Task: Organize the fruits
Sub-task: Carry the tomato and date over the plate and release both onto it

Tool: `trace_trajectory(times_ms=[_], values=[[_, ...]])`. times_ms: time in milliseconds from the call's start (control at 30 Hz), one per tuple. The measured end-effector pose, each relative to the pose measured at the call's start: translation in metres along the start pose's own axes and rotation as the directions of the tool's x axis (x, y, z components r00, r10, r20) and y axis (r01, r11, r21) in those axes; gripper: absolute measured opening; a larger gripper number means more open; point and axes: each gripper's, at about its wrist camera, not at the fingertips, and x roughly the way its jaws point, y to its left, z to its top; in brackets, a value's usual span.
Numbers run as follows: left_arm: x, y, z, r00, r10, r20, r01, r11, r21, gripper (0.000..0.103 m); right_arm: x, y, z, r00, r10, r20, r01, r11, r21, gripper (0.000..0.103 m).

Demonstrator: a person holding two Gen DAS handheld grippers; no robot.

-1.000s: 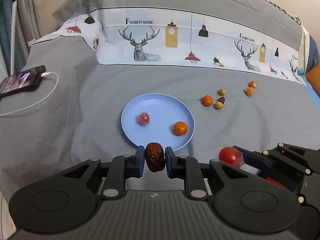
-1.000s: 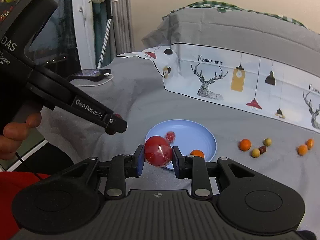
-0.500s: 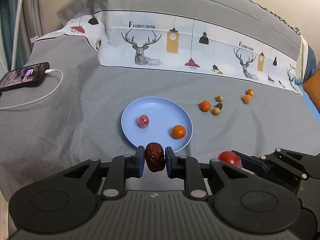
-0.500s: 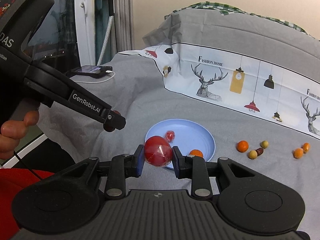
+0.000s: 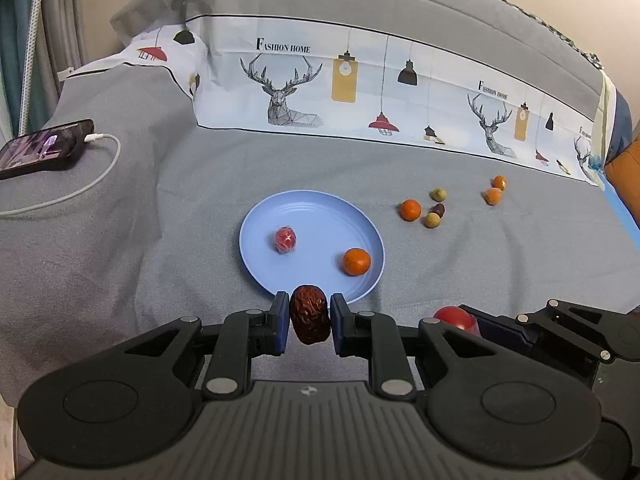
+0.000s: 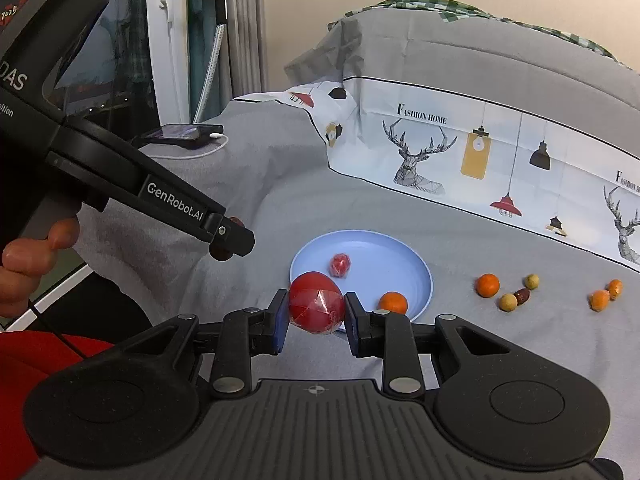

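Blue plate (image 5: 280,216) (grey, deer-print bedding (image 5: 160,264))

One blue plate (image 5: 280,280) lies on the bed. Small oranges number four: one on the plate (image 5: 356,261), one beside the cluster (image 5: 410,210), two further right (image 5: 492,196) (image 5: 499,182). Two yellowish-green round fruits (image 5: 432,220) (image 5: 438,193). Two dark dates: one on the bed (image 5: 439,210), one between the left tool's fingers (image 5: 310,314). Two wrapped red fruits: a small one on the plate (image 5: 285,239), a larger one in the right tool (image 6: 317,303). One phone (image 5: 40,152), one white cable (image 5: 80,188)
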Motion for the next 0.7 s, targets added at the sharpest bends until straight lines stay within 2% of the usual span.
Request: trace_trajectory(times_ms=[433, 700], values=[[0.015, 0.013, 0.015, 1.000, 0.011, 0.005, -0.011, 1.000, -0.028, 0.023, 0.013, -0.002, 0.002, 1.000, -0.002, -0.026, 0.002, 1.000, -0.009, 0.030], [0.033, 0.022, 0.029, 1.000, 0.023, -0.019, -0.024, 0.999, -0.040, 0.023, 0.031, -0.004, 0.008, 0.999, -0.002, -0.039, 0.002, 1.000, -0.008, 0.030]])
